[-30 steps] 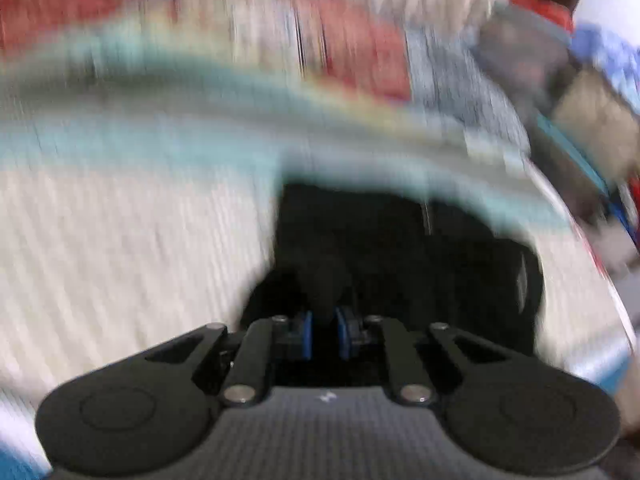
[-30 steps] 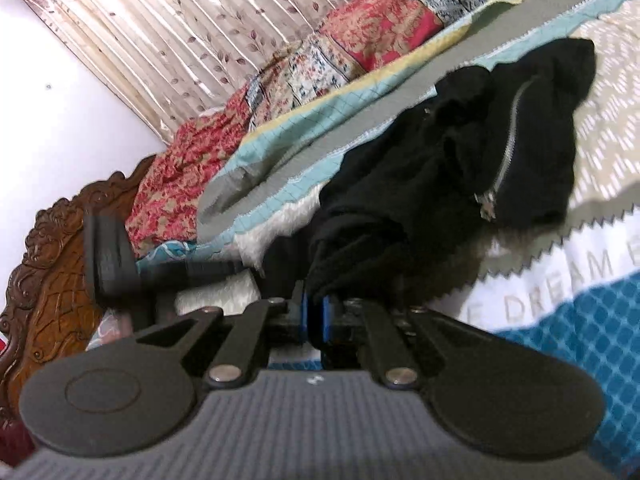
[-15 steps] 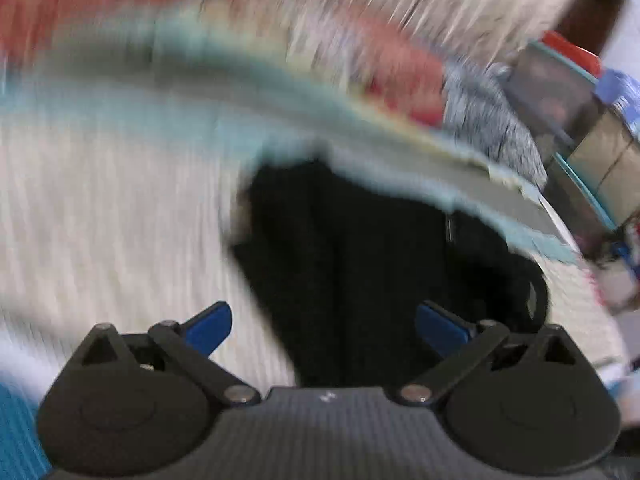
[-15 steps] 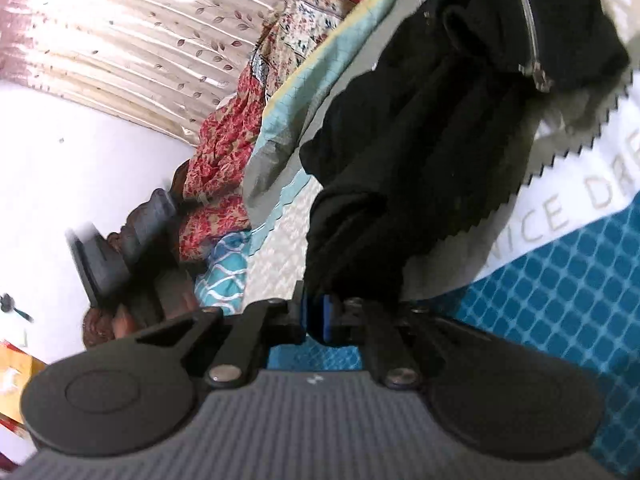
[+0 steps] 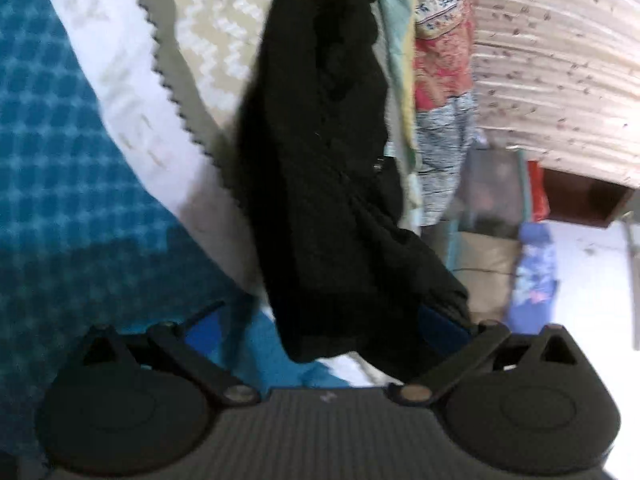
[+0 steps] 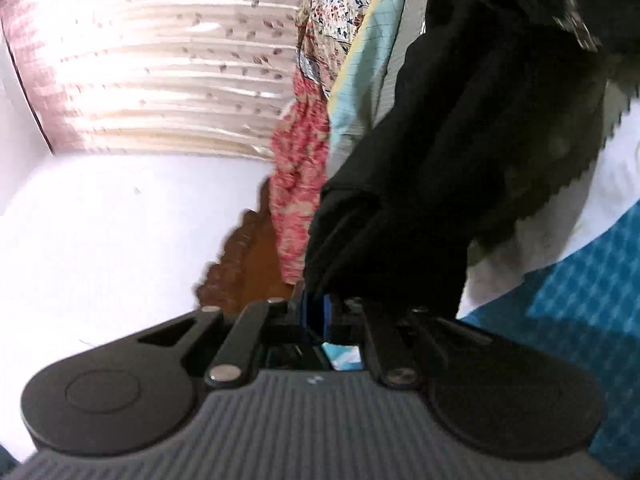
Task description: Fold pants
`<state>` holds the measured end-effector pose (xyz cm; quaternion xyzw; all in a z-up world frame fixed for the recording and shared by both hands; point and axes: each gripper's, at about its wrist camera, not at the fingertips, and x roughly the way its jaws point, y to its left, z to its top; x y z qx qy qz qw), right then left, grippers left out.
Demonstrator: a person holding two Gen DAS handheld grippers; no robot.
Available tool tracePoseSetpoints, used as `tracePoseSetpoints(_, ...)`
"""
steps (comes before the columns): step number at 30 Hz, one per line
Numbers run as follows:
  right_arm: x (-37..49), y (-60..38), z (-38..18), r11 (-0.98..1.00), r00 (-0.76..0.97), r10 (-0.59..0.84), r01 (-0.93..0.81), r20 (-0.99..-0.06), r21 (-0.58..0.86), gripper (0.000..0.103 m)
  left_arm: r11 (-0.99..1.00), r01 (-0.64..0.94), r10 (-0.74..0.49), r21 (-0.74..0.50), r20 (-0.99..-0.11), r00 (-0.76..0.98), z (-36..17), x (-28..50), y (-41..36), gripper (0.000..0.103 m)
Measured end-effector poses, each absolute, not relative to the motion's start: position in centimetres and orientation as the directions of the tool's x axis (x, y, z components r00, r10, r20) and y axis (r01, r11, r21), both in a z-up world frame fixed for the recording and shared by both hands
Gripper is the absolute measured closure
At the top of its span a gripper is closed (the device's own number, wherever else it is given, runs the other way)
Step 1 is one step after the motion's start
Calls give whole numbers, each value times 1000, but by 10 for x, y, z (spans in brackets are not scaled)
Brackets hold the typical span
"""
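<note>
Spread across the bed, a patterned bedsheet (image 5: 76, 184) is showing us a blue diamond-check field, a white band with faint lettering, a grey zigzag edge and a cream woven panel. Behind it we are seeing pleated, leaf-printed curtains (image 6: 160, 68), a red floral cover (image 6: 296, 168) and a carved wooden headboard (image 6: 244, 256).

Compared with a second ago, we are seeing our left gripper (image 5: 320, 320) differently: its blue pads were pinched together on a fold of black cloth, and now they are standing fully apart. The black pants (image 5: 320, 152) are lying in a long, rumpled strip on the sheet, and their near end is sitting between the spread fingers (image 5: 440, 328), which are not pressing on it. The left view has also rolled, so the bed is now running up the frame, and the heavy blur has eased.

Our right gripper (image 6: 316, 316) is still clamping a bunched end of the pants (image 6: 460, 160) between its closed blue pads, as before, though its view has rolled too. The fabric is looking soft, matte and thick, and a metal zipper (image 6: 576, 28) is glinting near the top of the right view.
</note>
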<state>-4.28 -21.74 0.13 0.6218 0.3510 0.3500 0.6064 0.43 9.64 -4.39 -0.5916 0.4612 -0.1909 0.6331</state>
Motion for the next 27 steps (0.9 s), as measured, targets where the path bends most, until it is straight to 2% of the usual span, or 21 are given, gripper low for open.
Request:
tracePoseSetpoints(2,-48,-217,-4,-81,519,854,44,47,996,93,200,-294,-792,-935,-331,514,-43,9,94,4)
tracePoseSetpoints(4,-49,-216,-9,-90,517,855,78,37,993,93,208,-268,-777,-941,-325,539,-33,13,97,43)
tracePoseSetpoints(5,-51,-213,-11,-80,511,859,92,21,993,93,204,-259,-770,-944,-318,553,-32,14,102,54)
tracePoseSetpoints(7,-55,-209,-21,-72,491,871,130,-1,989,93,204,-254,-751,-945,-317,579,-31,14,115,95)
tracePoseSetpoints(9,-59,-204,-28,-50,474,880,166,-35,985,91,243,-252,-706,-937,-349,616,-25,6,135,93)
tracePoseSetpoints(10,-60,-202,-29,10,456,885,185,-95,983,89,256,-245,-679,-935,-354,643,-20,-1,147,93)
tracePoseSetpoints(14,-62,-203,-21,303,387,860,138,-333,943,63,335,-226,-564,-915,-387,730,11,-12,192,98)
tracePoseSetpoints(15,-64,-207,-15,384,399,830,97,-389,918,62,360,-227,-531,-905,-399,748,18,-15,203,101)
tracePoseSetpoints(19,-77,-237,12,706,537,620,-64,-572,706,60,443,-253,-354,-860,-427,832,44,-37,246,101)
tracePoseSetpoints(22,-86,-265,25,866,681,401,-64,-613,495,58,475,-298,-302,-828,-471,829,47,-53,267,101)
tracePoseSetpoints(23,-86,-276,23,876,705,370,-48,-605,480,57,488,-302,-310,-819,-487,817,47,-53,264,101)
tracePoseSetpoints(24,-83,-287,22,875,725,345,-19,-596,483,55,497,-308,-333,-811,-505,796,43,-50,258,98)
tracePoseSetpoints(25,-82,-302,21,867,742,321,21,-589,499,53,503,-312,-365,-806,-525,769,39,-47,248,88)
tracePoseSetpoints(26,-80,-314,15,858,751,305,49,-586,511,44,508,-312,-398,-803,-540,742,33,-43,238,81)
tracePoseSetpoints(27,-79,-324,11,851,756,291,75,-587,519,34,517,-313,-430,-797,-558,710,27,-36,223,63)
